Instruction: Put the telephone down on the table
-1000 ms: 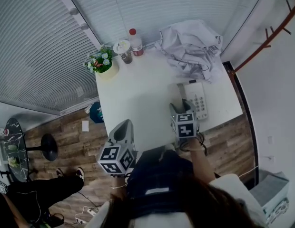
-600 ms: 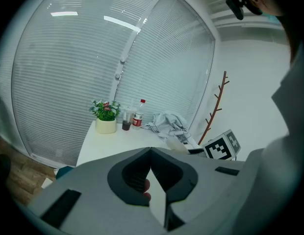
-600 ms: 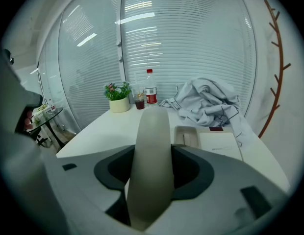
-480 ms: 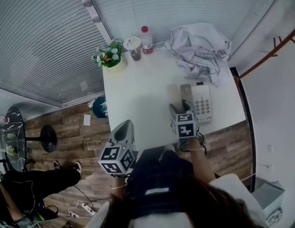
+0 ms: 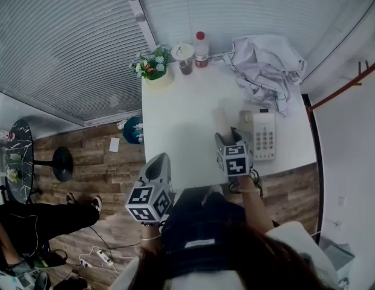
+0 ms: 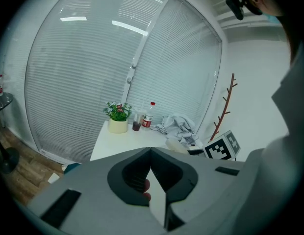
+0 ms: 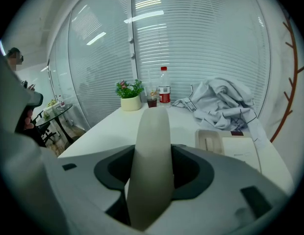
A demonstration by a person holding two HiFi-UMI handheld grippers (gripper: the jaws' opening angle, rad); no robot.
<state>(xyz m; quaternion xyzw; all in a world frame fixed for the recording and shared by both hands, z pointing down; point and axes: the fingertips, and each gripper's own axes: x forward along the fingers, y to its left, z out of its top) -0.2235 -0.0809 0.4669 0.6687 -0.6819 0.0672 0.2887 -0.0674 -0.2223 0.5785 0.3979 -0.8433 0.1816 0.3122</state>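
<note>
A cream telephone handset (image 7: 152, 155) stands up between the jaws of my right gripper (image 7: 153, 166), which is shut on it. In the head view the handset (image 5: 224, 117) reaches out over the white table (image 5: 175, 125) from the right gripper (image 5: 231, 136). Just right of it, the telephone base (image 5: 264, 135) with its keypad lies on the table, its cradle empty (image 7: 211, 142). My left gripper (image 5: 158, 164) hangs off the table's near edge, over the floor. Its jaws (image 6: 150, 151) meet at the tips, shut, with nothing between them.
At the table's far end stand a potted plant (image 5: 154, 71), a cup of dark drink (image 5: 184, 54) and a red-capped bottle (image 5: 201, 46). A crumpled white cloth (image 5: 266, 65) lies behind the telephone base. A red coat rack (image 5: 351, 83) stands to the right. Blinds line the far wall.
The table, the telephone base and the far objects have slid to the right in the head view. Both grippers keep their places in the picture, and the handset stays in the right one.
</note>
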